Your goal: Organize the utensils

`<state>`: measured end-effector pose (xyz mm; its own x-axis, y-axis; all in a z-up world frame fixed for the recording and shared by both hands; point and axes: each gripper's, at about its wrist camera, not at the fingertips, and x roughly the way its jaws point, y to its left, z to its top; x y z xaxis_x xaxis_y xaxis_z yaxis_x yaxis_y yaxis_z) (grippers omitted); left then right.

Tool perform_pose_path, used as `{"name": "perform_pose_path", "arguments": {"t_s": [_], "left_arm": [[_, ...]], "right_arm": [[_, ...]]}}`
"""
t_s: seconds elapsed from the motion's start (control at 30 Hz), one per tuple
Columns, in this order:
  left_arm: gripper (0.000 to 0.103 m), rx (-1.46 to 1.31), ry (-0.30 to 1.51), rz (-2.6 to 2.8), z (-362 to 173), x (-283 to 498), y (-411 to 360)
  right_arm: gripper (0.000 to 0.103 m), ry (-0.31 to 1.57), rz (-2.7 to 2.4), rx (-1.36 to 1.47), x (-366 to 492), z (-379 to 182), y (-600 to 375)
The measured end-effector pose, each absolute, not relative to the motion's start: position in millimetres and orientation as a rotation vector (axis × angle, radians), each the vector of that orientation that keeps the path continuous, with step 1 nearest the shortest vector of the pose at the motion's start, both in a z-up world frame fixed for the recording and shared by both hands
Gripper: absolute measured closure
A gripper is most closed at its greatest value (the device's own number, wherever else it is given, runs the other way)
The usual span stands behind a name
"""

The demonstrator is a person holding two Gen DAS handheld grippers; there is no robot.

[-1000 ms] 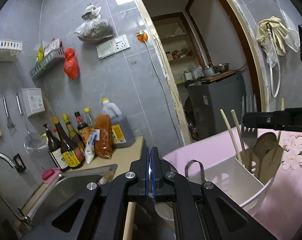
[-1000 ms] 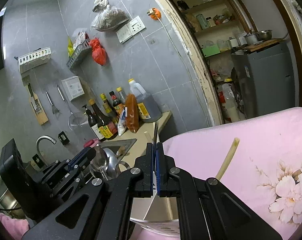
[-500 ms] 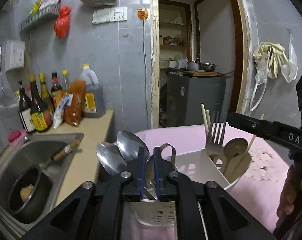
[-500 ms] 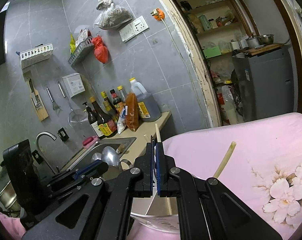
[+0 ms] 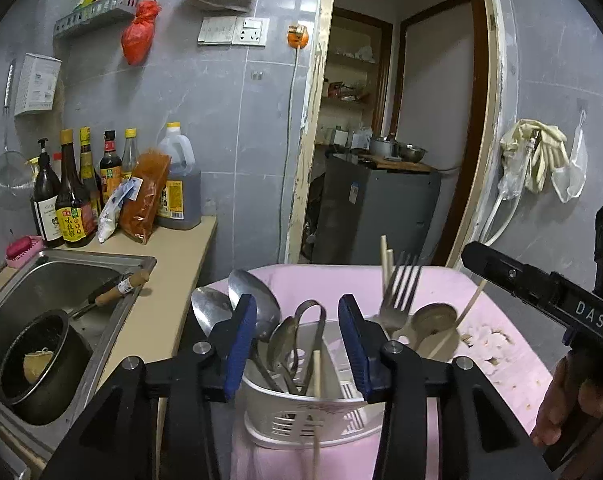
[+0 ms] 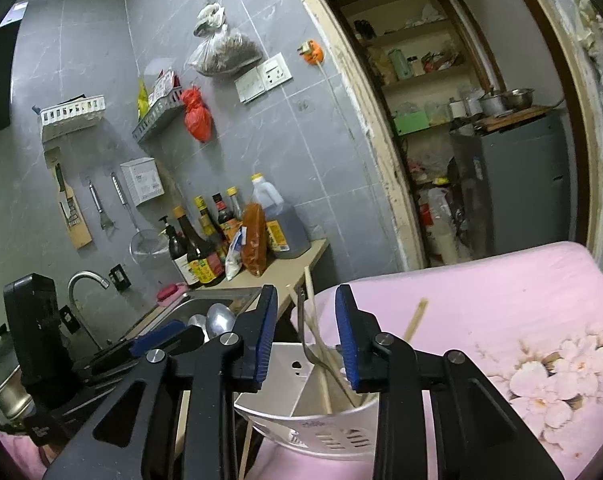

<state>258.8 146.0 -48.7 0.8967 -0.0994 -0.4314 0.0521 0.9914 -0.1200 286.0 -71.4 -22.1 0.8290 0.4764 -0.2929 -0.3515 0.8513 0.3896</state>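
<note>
A white plastic utensil holder (image 5: 301, 420) stands on the pink flowered cloth (image 5: 513, 364). It holds metal spoons (image 5: 249, 300), a fork (image 5: 399, 300) and wooden chopsticks (image 5: 386, 260). My left gripper (image 5: 297, 344) is open just above its near rim, with nothing between the fingers. My right gripper (image 6: 305, 336) is open over the holder (image 6: 313, 420), above the chopsticks (image 6: 321, 356) in its compartment. A loose chopstick (image 5: 316, 408) hangs at the holder's front. The right gripper's body (image 5: 541, 300) shows at the right of the left wrist view.
A steel sink (image 5: 61, 280) with a black pot (image 5: 33, 364) lies to the left. Sauce bottles (image 5: 73, 200) and an oil jug (image 5: 177, 184) stand on the counter by the wall. A doorway (image 5: 385, 140) with a grey cabinet is behind.
Both grippers have opened from shut. The left gripper swung right and down over the holder and let go of the spoon; the right released the chopsticks into the holder.
</note>
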Motion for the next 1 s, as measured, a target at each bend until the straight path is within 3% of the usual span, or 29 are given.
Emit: {"name": "perform_pose_path", "arguments": {"t_s": [0.07,0.3,0.47,0.57,1.0], "left_arm": [[0.06,-0.109,0.449,-0.08,-45,255,145],[0.043,-0.148,0.439,-0.095,-29,237,140],[0.017,-0.173,0.435,-0.107,-20,218,129],[0.009,-0.171,0.444,-0.112,-17,209,122],[0.001,-0.123,0.449,-0.063,-4,143,72]], "right_arm": [[0.075,0.389,0.428,0.326,280,-18,-77],[0.051,0.389,0.34,0.317,251,-7,-107],[0.033,0.387,0.271,0.3,228,2,-131],[0.025,0.391,0.229,0.281,214,7,-147],[0.003,0.387,0.193,0.222,137,25,-198]]}}
